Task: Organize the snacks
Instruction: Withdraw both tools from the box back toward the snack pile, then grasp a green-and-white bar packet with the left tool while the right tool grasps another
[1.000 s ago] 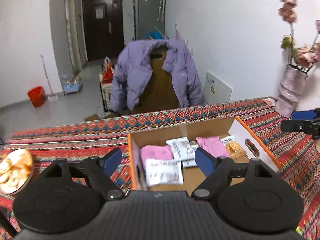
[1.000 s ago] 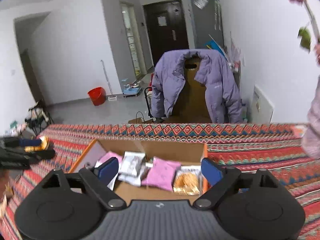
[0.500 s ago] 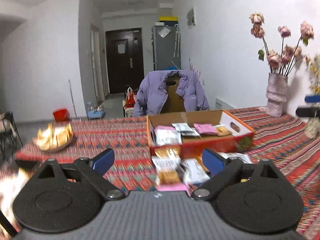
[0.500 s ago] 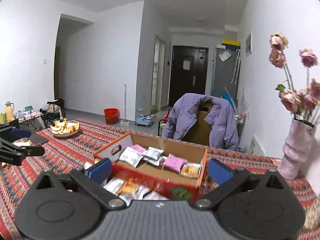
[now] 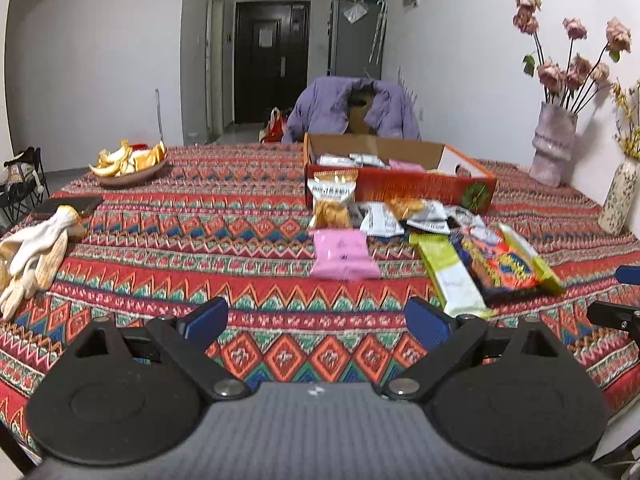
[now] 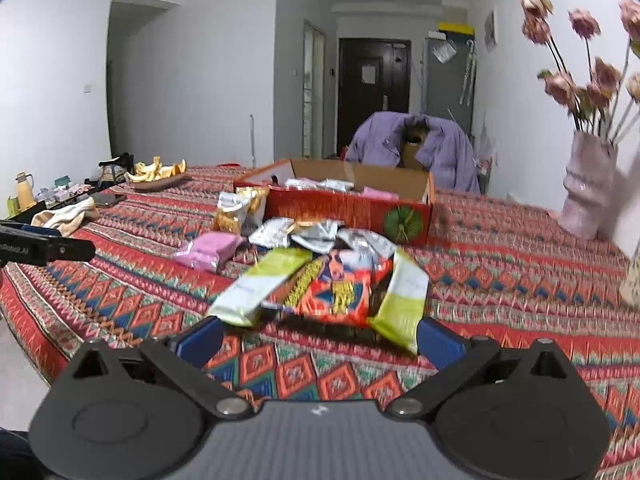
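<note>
An open red cardboard box [image 5: 400, 188] [image 6: 352, 204] with several snack packets inside stands mid-table. In front of it lies a loose pile: a pink packet [image 5: 342, 254] [image 6: 210, 250], a gold chips packet [image 5: 332, 200], silver packets [image 5: 384, 220], green bars [image 5: 452, 276] [image 6: 264, 284] and an orange-red bag [image 5: 500, 264] [image 6: 340, 288]. My left gripper [image 5: 316, 320] is open and empty over the near table edge. My right gripper [image 6: 320, 338] is open and empty, just short of the bars.
A patterned cloth [image 5: 200, 240] covers the table. A plate of orange peel [image 5: 128, 164], white gloves [image 5: 32, 256] and a phone [image 5: 68, 206] lie left. Vases [image 5: 554, 152] [image 5: 618, 200] stand right. A chair with a purple jacket [image 5: 352, 112] is behind.
Both grippers have pulled back from above the box to the near table edge and lowered. The loose pile in front of the box has come into view.
</note>
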A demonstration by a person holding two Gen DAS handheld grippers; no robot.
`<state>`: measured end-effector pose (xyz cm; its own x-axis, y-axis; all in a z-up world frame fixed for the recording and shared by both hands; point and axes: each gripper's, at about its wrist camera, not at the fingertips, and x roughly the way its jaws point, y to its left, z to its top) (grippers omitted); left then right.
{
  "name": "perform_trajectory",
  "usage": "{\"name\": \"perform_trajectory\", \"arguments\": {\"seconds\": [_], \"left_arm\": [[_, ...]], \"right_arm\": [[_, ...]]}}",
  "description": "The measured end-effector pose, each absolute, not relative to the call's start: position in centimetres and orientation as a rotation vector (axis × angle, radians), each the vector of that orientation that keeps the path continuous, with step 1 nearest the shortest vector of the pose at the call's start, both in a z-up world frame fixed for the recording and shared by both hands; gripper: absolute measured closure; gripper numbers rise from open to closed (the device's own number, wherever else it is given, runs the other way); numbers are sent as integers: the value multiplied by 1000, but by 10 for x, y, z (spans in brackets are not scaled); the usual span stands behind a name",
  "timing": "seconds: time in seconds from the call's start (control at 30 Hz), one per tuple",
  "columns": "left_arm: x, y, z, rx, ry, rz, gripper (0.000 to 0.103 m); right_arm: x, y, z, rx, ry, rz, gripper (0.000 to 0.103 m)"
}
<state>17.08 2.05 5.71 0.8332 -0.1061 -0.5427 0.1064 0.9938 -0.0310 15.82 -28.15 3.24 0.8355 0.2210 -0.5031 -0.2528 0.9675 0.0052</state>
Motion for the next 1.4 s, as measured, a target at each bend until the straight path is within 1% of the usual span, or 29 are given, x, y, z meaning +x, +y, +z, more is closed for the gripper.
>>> {"name": "perform_trajectory", "arguments": {"seconds": [0.3, 0.47, 0.6, 0.63, 0.67, 0.8, 0.87, 0.93, 0.97, 1.03, 1.1, 1.17, 1.2, 1.23, 1.3, 1.33, 1.37, 1.4], "left_arm": [[191, 16, 54, -13, 617, -148, 6], [218, 7, 46, 5, 655, -161, 6], [245, 1, 39, -3, 690, -163, 6], [251, -1, 39, -9, 700, -168, 6], [258, -3, 38, -16, 710, -179, 6], [280, -20, 35, -20, 736, -243, 6], [289, -38, 32, -8, 741, -284, 6], [296, -59, 28, 11, 733, -338, 6], [300, -68, 26, 20, 730, -343, 6], [309, -85, 17, 40, 743, -339, 7], [319, -95, 8, 33, 778, -345, 11], [325, -102, 2, 30, 802, -345, 23], [327, -104, 0, 32, 805, -350, 27], [329, -105, -2, 37, 813, -351, 33], [331, -105, -5, 59, 807, -326, 40], [331, -106, -5, 77, 802, -312, 49], [330, -105, -6, 92, 794, -294, 56], [330, -104, -6, 101, 788, -283, 57]], "right_arm": [[173, -293, 23, -41, 555, 187, 0], [193, -300, 22, 4, 550, 158, 0], [213, -298, 18, -13, 561, 140, 2], [219, -298, 17, -14, 566, 139, 3], [224, -298, 16, -8, 569, 133, 7], [247, -307, 13, 27, 572, 93, 10], [259, -313, 10, 42, 575, 65, 17], [272, -321, 6, 63, 591, 46, 19], [280, -325, 3, 73, 600, 40, 22], [294, -331, -2, 82, 615, 28, 25], [305, -332, -8, 81, 628, 27, 26], [314, -333, -15, 85, 645, 35, 34], [318, -334, -18, 84, 653, 40, 36], [321, -334, -21, 82, 660, 46, 39], [326, -337, -24, 90, 670, 60, 43], [326, -338, -25, 95, 670, 62, 44], [326, -340, -25, 101, 669, 70, 52], [326, -341, -25, 97, 672, 75, 59]]}}
